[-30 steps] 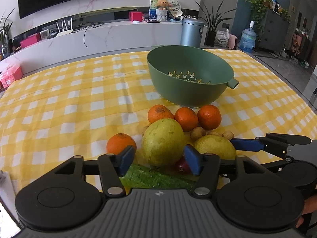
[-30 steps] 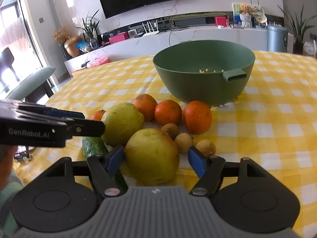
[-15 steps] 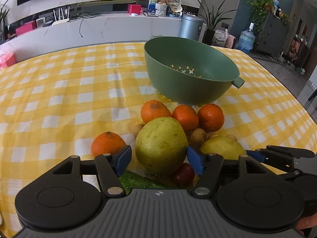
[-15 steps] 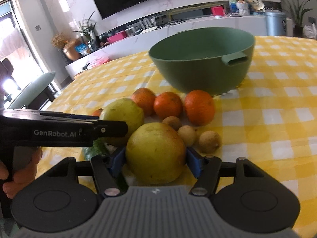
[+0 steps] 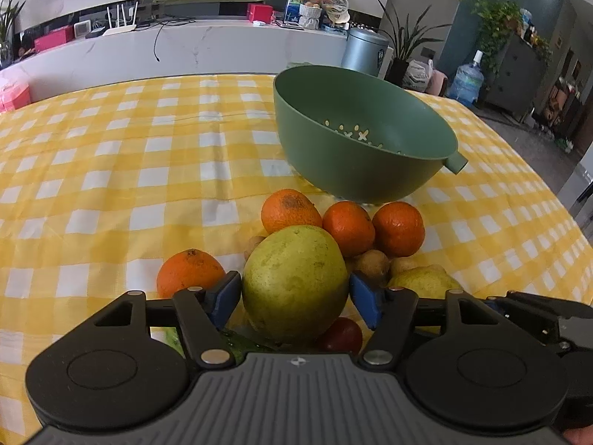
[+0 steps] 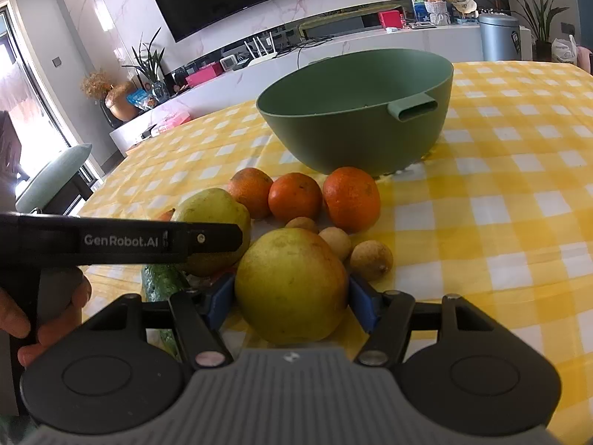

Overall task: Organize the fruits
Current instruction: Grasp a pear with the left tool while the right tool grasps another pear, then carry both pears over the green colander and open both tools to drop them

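Note:
A green colander bowl [image 5: 365, 137] stands on the yellow checked tablecloth [image 5: 111, 170], also in the right wrist view [image 6: 355, 111]. In front of it lie several oranges [image 5: 348, 228], small brown fruits [image 6: 370, 259], a cucumber [image 6: 163, 282] and a red fruit [image 5: 341, 335]. My left gripper [image 5: 294, 293] is shut on a yellow-green pear [image 5: 294, 282]. My right gripper [image 6: 291, 296] is shut on a second pear [image 6: 291, 285]. The left gripper's body crosses the right wrist view [image 6: 122, 239], in front of its pear [image 6: 215, 218].
A lone orange [image 5: 189, 270] lies left of the left gripper. The right gripper's body shows at the lower right of the left wrist view [image 5: 537, 315]. A chair [image 6: 52, 185] stands past the table's left edge. A white counter [image 5: 185, 48] runs behind the table.
Both grippers have moved forward and closed: the blue pads that stood apart from the pears a second ago now press against them. The bowl looks closer in both views.

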Motion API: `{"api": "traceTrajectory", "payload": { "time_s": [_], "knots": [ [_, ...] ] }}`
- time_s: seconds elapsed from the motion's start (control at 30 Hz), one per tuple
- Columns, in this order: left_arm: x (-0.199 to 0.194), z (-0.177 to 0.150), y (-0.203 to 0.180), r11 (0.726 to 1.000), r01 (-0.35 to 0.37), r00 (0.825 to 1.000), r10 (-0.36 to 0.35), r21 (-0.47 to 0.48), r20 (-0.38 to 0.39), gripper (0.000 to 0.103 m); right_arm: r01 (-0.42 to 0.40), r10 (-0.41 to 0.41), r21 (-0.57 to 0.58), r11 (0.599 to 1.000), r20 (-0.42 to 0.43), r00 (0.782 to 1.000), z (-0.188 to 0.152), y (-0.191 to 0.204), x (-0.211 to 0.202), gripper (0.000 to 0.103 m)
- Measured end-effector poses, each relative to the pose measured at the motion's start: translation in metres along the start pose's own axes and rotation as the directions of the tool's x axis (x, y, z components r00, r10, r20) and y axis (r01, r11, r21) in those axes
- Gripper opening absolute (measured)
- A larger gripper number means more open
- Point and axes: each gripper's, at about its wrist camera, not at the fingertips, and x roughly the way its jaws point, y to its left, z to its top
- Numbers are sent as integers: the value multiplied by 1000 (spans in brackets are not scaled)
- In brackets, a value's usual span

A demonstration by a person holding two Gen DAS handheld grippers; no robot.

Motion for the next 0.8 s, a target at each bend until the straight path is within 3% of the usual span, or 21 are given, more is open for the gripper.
{"api": "traceTrajectory", "payload": {
  "time_s": [0.27,0.53,0.8],
  "knots": [
    [-5,-2,-2,1000,-9,1000,9,-6,14,73,2,-2,-16,1000,6,1000,-1,2,-1,62],
    [-32,1,-3,999,19,997,-16,-38,80,73,1,4,-69,998,76,997,0,11,-21,62],
    [-48,34,-20,997,54,996,-50,-52,79,73,54,-40,-109,993,129,991,22,2,-49,62]
  ]
}}
